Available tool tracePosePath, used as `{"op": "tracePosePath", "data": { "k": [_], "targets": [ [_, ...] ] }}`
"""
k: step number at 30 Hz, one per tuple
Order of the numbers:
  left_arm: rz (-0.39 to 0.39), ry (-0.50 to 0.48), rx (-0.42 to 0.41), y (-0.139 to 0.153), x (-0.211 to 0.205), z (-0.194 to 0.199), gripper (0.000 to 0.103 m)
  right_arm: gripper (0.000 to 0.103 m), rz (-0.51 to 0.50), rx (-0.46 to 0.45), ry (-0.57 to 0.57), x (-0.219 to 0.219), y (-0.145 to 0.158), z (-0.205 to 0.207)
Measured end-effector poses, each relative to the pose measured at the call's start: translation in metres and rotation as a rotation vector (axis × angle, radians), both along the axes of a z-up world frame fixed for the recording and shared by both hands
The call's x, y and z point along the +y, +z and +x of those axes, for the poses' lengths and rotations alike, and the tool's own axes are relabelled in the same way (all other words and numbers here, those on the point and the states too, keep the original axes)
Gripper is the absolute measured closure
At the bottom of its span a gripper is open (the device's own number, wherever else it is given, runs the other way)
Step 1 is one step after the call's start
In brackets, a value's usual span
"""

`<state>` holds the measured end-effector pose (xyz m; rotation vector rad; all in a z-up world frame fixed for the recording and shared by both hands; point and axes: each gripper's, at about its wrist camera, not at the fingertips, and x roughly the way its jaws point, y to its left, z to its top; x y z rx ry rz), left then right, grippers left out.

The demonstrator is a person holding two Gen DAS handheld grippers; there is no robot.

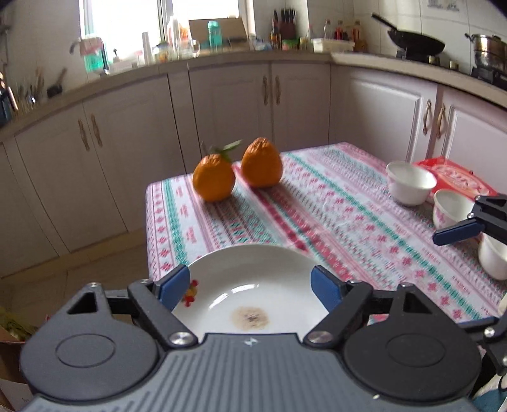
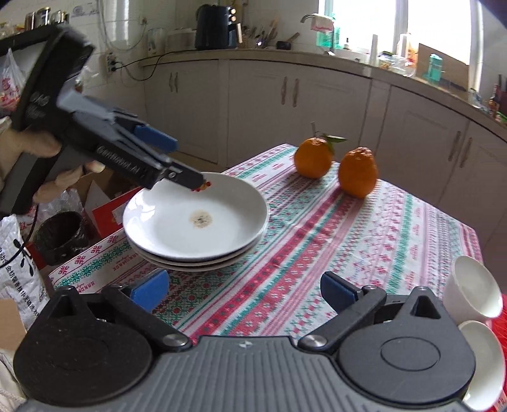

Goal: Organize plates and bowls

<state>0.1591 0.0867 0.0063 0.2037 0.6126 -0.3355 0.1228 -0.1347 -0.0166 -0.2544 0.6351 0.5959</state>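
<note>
Table [image 2: 348, 241], patterned cloth, fills mid-frame. Stack of white plates [image 2: 196, 228] sits centre-left in the right wrist view. Left gripper [image 1: 250, 286] jaws spread wide over the top plate, holding nothing. Right gripper [image 2: 244, 293] likewise wide open, empty. Bowls [image 1: 410, 182] lie right edge; two oranges [image 1: 237, 169] centre.

We see soft daylight from a blown-out window [image 1: 126, 19] — shadows under the oranges [image 2: 336, 164] stay faint. Fisheye bending curves the cabinets [image 1: 95, 164] at the edges (corners go black), and motion blur smears the tablecloth [image 1: 301, 222] and left claw [image 2: 177, 158].
</note>
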Motion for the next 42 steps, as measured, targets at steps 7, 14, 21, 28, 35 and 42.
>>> {"op": "tracePosePath", "data": {
  "k": [7,14,21,28,35,42],
  "targets": [
    [-0.112,0.02,-0.129,-0.001,-0.051,-0.052,0.01,0.0,0.044,-0.041,-0.152,-0.05,0.014,-0.024],
    [-0.061,-0.173,-0.143,-0.018,-0.116,-0.071,0.01,0.0,0.063,-0.036,-0.348,-0.117,0.009,-0.053],
    [-0.042,-0.409,-0.111,-0.033,-0.175,-0.075,0.01,0.0,0.048,-0.001,-0.496,-0.167,-0.005,-0.073],
    [-0.016,-0.595,-0.084,-0.054,-0.228,-0.084,0.01,0.0,0.061,0.013,-0.584,-0.201,-0.013,-0.078],
    [-0.054,-0.629,-0.005,-0.074,-0.248,-0.084,0.01,0.0,0.101,0.061,-0.593,-0.224,-0.024,-0.075],
    [-0.06,-0.644,0.029,-0.084,-0.261,-0.082,0.013,0.002,0.169,0.118,-0.588,-0.238,-0.033,-0.066]
  ]
}}
